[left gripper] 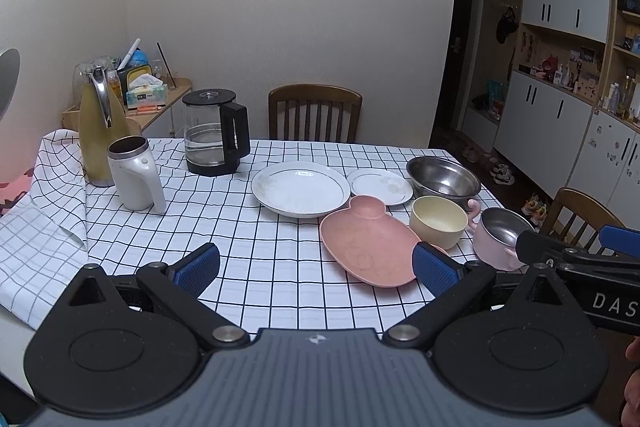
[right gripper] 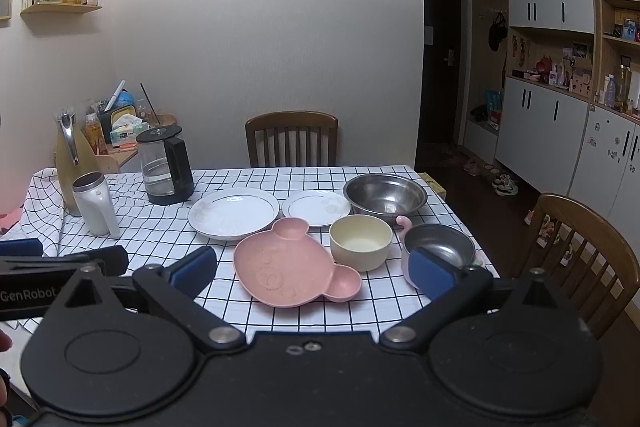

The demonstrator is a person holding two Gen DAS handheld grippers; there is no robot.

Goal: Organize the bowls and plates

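Grippers level above near table edge: left gripper and right gripper both spread wide, holding nothing. Pink plate lies frame centre; right finger partly hides pink-handled steel bowl.

You have bare checked surface along the near edge and in the middle left. On the right the pink tray, cream bowl and pink-handled pot crowd together, plates and steel bowl behind. Kettle, jug and mug block the far left.
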